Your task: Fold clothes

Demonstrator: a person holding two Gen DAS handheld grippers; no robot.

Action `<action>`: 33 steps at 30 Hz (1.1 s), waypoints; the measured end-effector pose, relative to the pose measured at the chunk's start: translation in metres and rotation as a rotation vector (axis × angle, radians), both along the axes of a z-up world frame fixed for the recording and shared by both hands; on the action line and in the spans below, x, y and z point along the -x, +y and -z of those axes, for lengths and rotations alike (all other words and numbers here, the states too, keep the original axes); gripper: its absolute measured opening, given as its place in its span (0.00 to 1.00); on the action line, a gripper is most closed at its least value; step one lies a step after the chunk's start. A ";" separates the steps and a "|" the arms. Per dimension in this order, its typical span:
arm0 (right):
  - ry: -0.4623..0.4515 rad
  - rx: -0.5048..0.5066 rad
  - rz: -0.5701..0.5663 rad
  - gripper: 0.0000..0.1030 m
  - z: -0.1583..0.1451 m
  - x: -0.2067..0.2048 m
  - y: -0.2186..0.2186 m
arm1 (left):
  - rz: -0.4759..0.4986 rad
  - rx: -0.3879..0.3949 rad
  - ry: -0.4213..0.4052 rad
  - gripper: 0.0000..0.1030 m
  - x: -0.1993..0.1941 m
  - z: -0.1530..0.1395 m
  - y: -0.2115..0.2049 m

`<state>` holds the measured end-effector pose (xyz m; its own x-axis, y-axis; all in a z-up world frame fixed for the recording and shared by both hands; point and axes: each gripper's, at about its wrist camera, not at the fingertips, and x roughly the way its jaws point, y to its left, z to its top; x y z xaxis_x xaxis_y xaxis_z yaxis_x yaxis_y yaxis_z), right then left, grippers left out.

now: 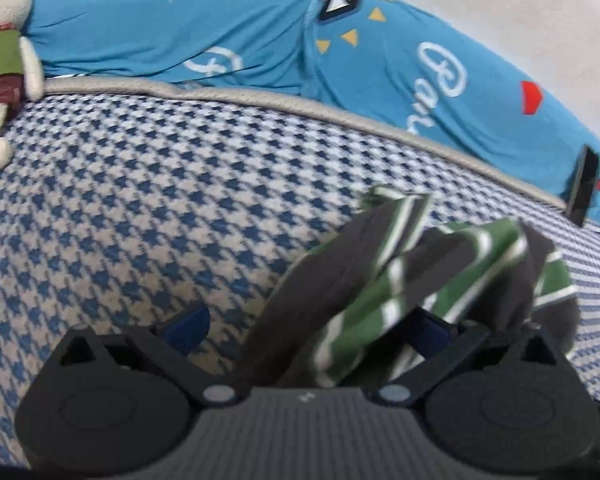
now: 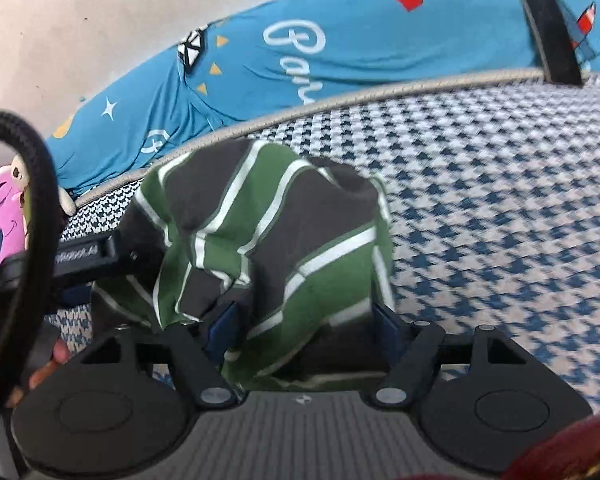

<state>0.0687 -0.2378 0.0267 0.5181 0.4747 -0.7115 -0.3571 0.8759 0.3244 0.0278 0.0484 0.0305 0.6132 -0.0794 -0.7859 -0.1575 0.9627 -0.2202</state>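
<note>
Left wrist view: the left hand-held gripper (image 1: 308,324) sits at the bottom of the frame with its blue pads spread wide, and the striped garment (image 1: 412,280), green, dark grey and white, bunches up from lower centre toward the right. The cloth drapes over the right-hand pad and down into the gap; the left-hand pad (image 1: 188,326) stands clear of it. Whether anything is actually pinched here, I cannot tell. The picture is smeared with motion blur.

Underneath is a blue-and-white houndstooth bed cover (image 1: 148,200), edged by grey piping. Above that, across the top of the frame, runs a bright blue sheet (image 1: 228,28) with white stars and script. A stuffed toy (image 1: 4,60) lies at the upper left edge. A dark phone-like slab (image 1: 584,184) leans at the right edge.

Right wrist view: the right hand-held gripper (image 2: 304,324) is at the bottom centre, jaws partly open, with the same striped garment (image 2: 268,232) piled between and over its fingers, filling the middle of the frame. At left centre the other gripper's dark body pokes in under the cloth. A black cable (image 2: 40,184) loops down the left edge, with a pink toy (image 2: 8,208) behind it.
</note>
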 end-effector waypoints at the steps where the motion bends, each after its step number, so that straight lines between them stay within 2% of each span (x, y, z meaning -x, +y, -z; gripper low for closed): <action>1: 0.010 -0.009 0.002 0.69 0.003 -0.004 0.003 | -0.009 -0.006 0.001 1.00 0.000 0.000 0.002; 3: 0.013 -0.014 0.008 0.67 0.008 -0.010 0.007 | -0.025 -0.019 -0.001 1.00 0.001 0.000 0.006; 5: 0.005 -0.012 0.012 0.45 0.010 -0.015 0.011 | -0.034 -0.029 -0.008 1.00 0.002 -0.001 0.009; 6: 0.006 -0.019 0.006 0.39 0.010 -0.017 0.012 | -0.041 -0.039 -0.011 1.00 0.002 -0.002 0.010; 7: 0.005 -0.028 -0.001 0.24 0.010 -0.019 0.014 | -0.050 -0.050 -0.015 1.00 0.003 -0.003 0.011; 8: 0.003 -0.043 -0.010 0.16 0.010 -0.022 0.016 | -0.065 -0.067 -0.022 1.00 0.004 -0.005 0.012; 11: -0.055 -0.063 -0.019 0.11 0.003 -0.024 0.021 | -0.100 -0.107 -0.050 1.00 0.004 -0.013 0.017; 16: -0.186 -0.156 -0.036 0.10 -0.026 -0.026 0.026 | -0.168 -0.148 -0.093 0.99 0.006 -0.024 0.028; 19: -0.238 -0.199 -0.045 0.10 -0.040 -0.028 0.033 | -0.197 -0.141 -0.102 0.99 0.009 -0.030 0.040; 25: -0.296 -0.232 -0.073 0.10 -0.049 -0.032 0.051 | -0.237 -0.128 -0.152 1.00 0.019 -0.045 0.055; 33: -0.339 -0.267 -0.246 0.10 -0.049 -0.019 0.098 | -0.283 -0.064 -0.238 1.00 0.029 -0.066 0.073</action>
